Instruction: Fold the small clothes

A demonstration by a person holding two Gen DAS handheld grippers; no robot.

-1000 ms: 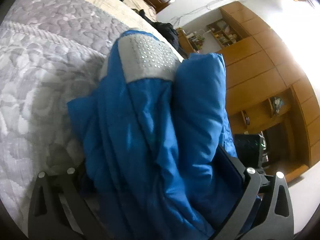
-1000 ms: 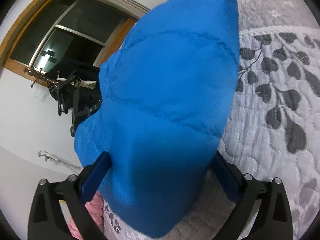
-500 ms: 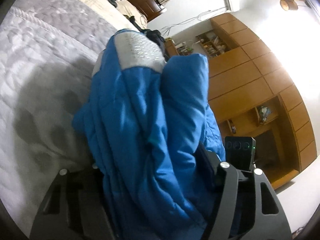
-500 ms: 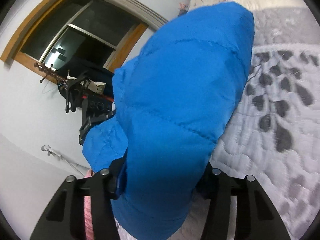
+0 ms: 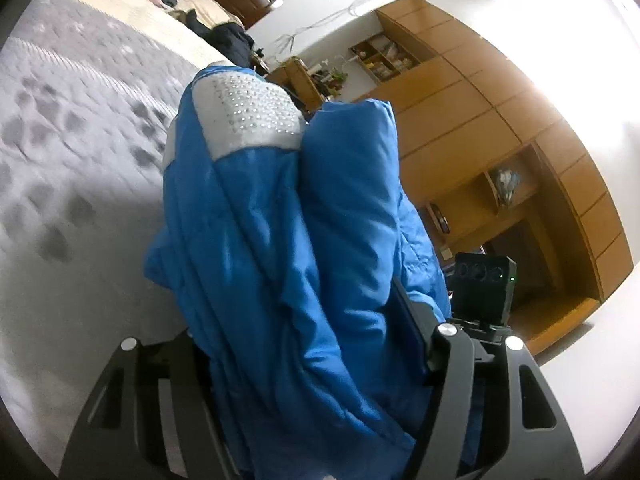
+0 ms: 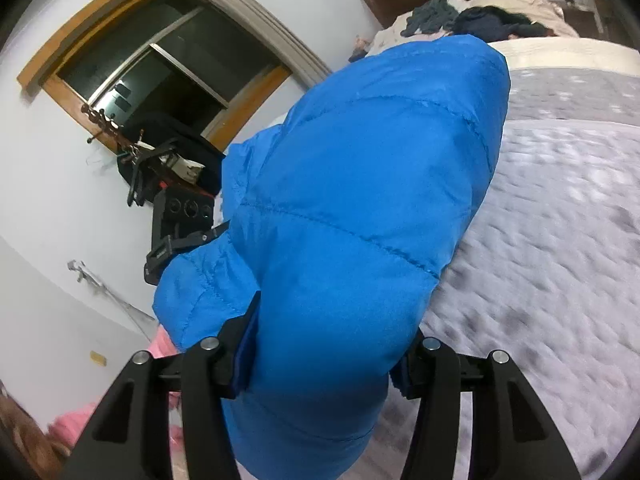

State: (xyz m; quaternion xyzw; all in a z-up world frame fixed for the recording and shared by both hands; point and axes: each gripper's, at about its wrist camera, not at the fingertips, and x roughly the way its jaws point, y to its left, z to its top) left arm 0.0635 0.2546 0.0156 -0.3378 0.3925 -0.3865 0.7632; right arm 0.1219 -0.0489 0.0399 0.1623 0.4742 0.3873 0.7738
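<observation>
Claws, two, both mine. Left claw (image 5: 308, 364): black frame, blue-padded fingers, clamped on the bunched blue jacket (image 5: 280, 264), which fills the gap between the fingers and rises toward 12 o'clock. Right claw (image 6: 324, 356): same build, clamped on the same blue jacket (image 6: 352, 216), quilted side showing, stitched seams running across it.

Jacket, detail: grey-white studded panel (image 5: 248, 116) at its far end in my left view, at 11 o'clock. The jacket is held up off the bed; whether any part of it touches the quilt I cannot tell.

Bed: grey quilt with dark leaf print (image 5: 68, 152) from 8 to 11 o'clock in my left view; same quilt (image 6: 560, 240) from 1 to 5 o'clock in my right view. Cream band (image 6: 560, 54) beyond it, then a heap of dark clothes (image 6: 480, 20) at 1 o'clock.

Room, left view: wooden cabinets with open shelves (image 5: 480, 128) from 1 to 4 o'clock; my right claw's camera block (image 5: 486, 288) at 3 o'clock.

Room, right view: dark window in a wooden frame (image 6: 160, 64) at 10 o'clock; pink cloth (image 6: 168, 344) at 8 o'clock.
</observation>
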